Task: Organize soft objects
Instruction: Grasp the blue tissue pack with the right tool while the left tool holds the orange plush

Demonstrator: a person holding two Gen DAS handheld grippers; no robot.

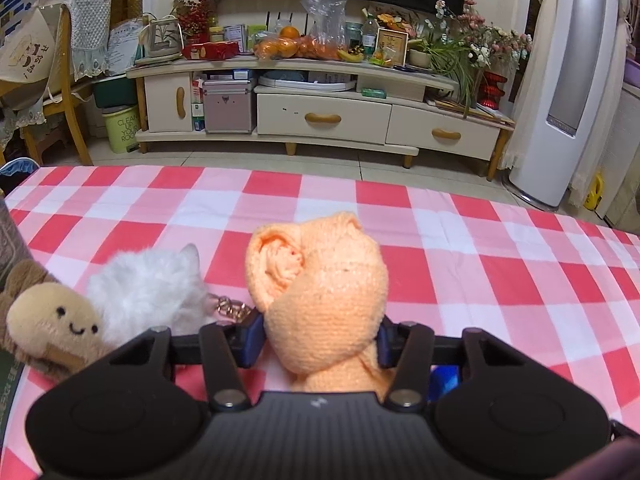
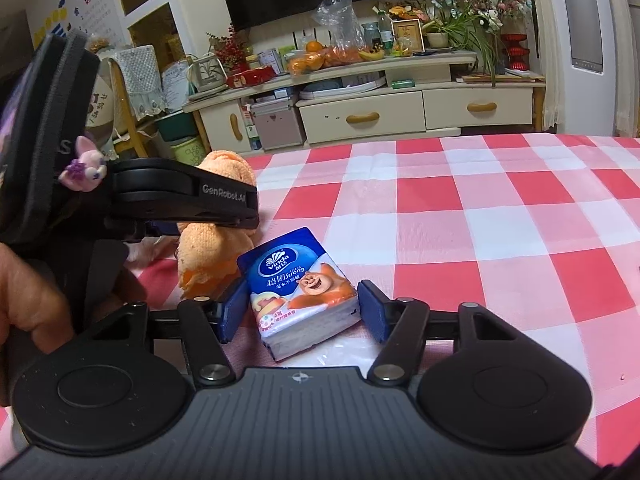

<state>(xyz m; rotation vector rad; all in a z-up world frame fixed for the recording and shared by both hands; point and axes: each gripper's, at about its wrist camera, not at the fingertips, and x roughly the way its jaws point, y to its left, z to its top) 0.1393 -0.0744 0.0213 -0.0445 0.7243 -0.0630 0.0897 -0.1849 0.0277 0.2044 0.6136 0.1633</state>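
My left gripper (image 1: 320,340) is shut on a rolled orange knitted cloth (image 1: 320,280), its blue pads pressing into both sides of the roll. The right wrist view shows that same gripper (image 2: 252,208) from the side, clamped on the orange cloth (image 2: 208,240). My right gripper (image 2: 300,304) reaches around a blue pack of tissues (image 2: 296,280) that lies on the checked tablecloth (image 2: 500,220). Its pads touch the pack's two long sides. A white fluffy keyring (image 1: 148,292) and a brown smiling plush toy (image 1: 52,320) lie just left of the orange cloth.
The red, pink and white checked tablecloth (image 1: 480,260) stretches bare to the right and far side. A dark box edge (image 1: 8,240) stands at the far left. A person's hand (image 2: 24,280) holds the left gripper. Beyond the table are a cream TV cabinet (image 1: 320,112) and a chair (image 1: 60,80).
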